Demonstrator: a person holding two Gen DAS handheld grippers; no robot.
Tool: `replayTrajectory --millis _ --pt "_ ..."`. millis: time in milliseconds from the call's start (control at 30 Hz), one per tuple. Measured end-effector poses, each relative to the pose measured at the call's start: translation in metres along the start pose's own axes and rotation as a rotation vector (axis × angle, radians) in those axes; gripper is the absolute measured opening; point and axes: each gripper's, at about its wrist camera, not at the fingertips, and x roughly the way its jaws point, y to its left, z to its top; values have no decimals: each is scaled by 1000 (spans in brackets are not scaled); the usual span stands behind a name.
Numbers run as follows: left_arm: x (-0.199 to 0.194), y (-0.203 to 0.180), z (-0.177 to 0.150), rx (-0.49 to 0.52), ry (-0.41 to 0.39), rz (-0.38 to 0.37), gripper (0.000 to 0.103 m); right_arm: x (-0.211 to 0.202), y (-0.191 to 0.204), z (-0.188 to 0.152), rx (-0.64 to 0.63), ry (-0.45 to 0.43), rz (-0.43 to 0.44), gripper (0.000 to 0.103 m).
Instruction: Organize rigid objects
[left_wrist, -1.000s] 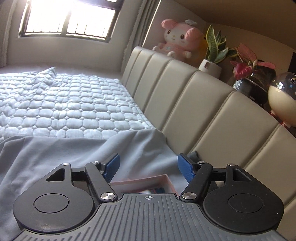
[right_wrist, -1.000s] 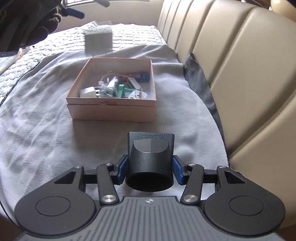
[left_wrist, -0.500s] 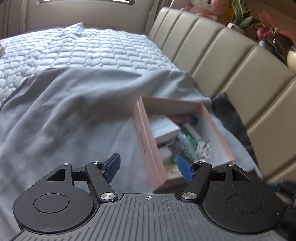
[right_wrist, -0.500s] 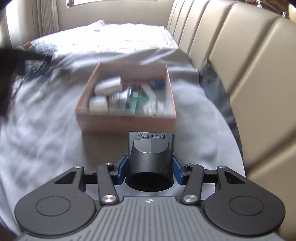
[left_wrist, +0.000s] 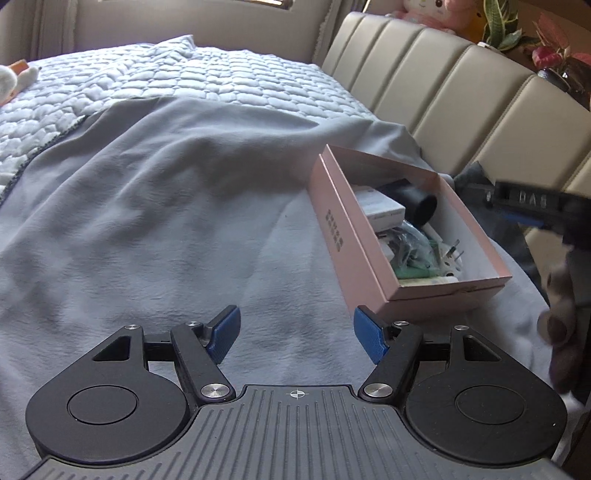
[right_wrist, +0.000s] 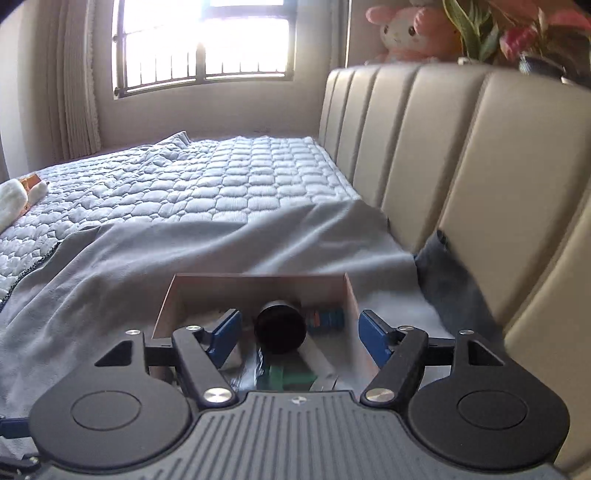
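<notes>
A pink cardboard box (left_wrist: 343, 229) lies on the grey blanket near the headboard, holding several small items. A black cylindrical nozzle (left_wrist: 417, 201) lies inside it, on a white box (left_wrist: 380, 208). In the right wrist view the nozzle (right_wrist: 281, 326) lies loose in the box (right_wrist: 352, 295), between my open right gripper's (right_wrist: 301, 332) fingers. My left gripper (left_wrist: 295, 334) is open and empty, low over the blanket to the left of the box. The right gripper also shows at the right edge of the left wrist view (left_wrist: 532, 206).
A padded beige headboard (right_wrist: 461, 177) runs along the right. A grey blanket (left_wrist: 166, 206) covers the near bed and a quilted cover (right_wrist: 221, 177) lies beyond. A plush toy (right_wrist: 410, 29) and plants (left_wrist: 554, 55) stand on the ledge behind. A white soft object (right_wrist: 14, 199) lies at far left.
My right gripper has opened and let go of the black nozzle, which now lies in the box. The left gripper has drawn back to the left of the box.
</notes>
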Motion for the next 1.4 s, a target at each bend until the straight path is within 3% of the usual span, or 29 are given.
replayTrajectory --millis 233,300,400,667,867,1167,1267,1400 --pt "26 -12 -39 9 -93 -22 73 -22 18 -89 -42 -130 -40 71" --pt "33 -14 -50 22 -94 -12 73 -25 15 -108 -9 -226 -47 78" --pt "33 -19 -64 111 -133 7 73 -25 4 -121 14 -270 -19 82" --pt "29 -31 -80 205 -159 58 73 4 -3 -139 -33 24 -20 82" --pt "28 -32 -85 214 -168 70 73 -7 5 -150 -81 -6 -100 87" --pt "27 -34 -89 220 -193 85 71 -23 15 -160 -171 -57 -72 87" --pt "21 -33 -93 194 -202 88 64 -26 5 -162 -94 -30 -59 88" --pt "15 -42 -102 208 -193 92 64 -28 -16 -164 66 17 -55 99"
